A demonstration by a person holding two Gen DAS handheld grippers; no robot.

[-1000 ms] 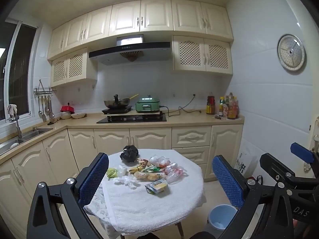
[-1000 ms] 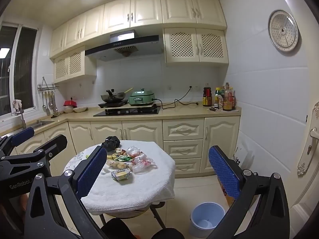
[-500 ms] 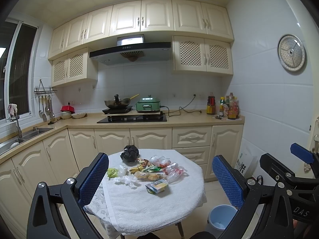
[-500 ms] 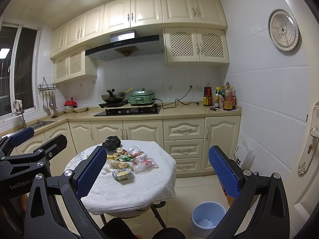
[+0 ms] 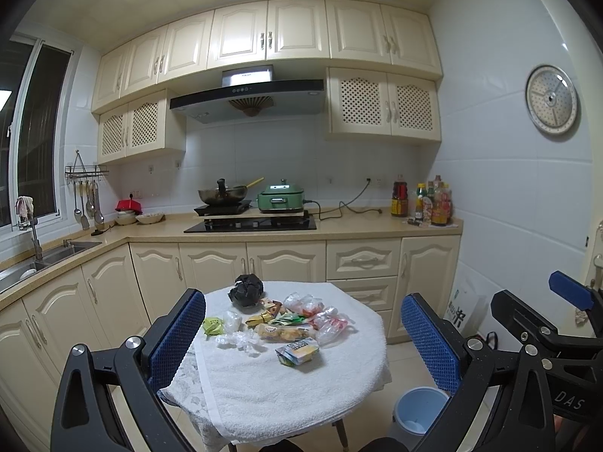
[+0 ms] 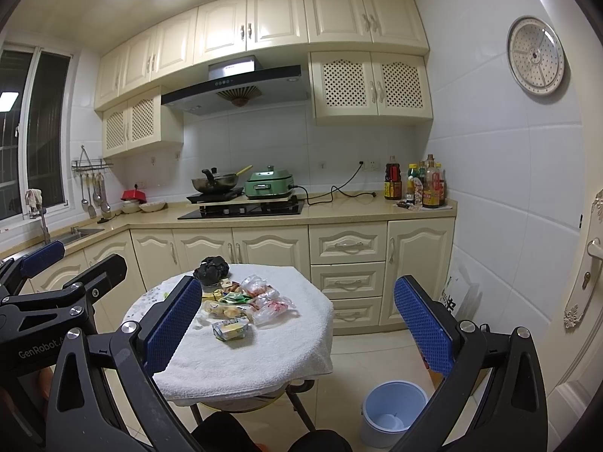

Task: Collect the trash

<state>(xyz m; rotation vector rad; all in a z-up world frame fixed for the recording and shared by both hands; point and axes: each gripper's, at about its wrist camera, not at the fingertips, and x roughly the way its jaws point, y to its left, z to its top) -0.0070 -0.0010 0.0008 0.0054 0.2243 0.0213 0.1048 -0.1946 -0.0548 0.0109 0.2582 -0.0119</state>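
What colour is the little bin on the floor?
The bin is light blue, clearest in the right wrist view.

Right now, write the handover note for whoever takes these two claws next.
Left claw: open, empty, held back from the round table.
Right claw: open, empty, also short of the table.
Trash: heaped mid-table on the white towel: black crumpled bag at the far edge, snack wrappers and clear plastic in the middle, yellow-green packet nearest.
Blue bin: on the floor right of the table; only something small and pale shows at the bottom.
Done: nothing picked up.
Left: move every piece into the bin.
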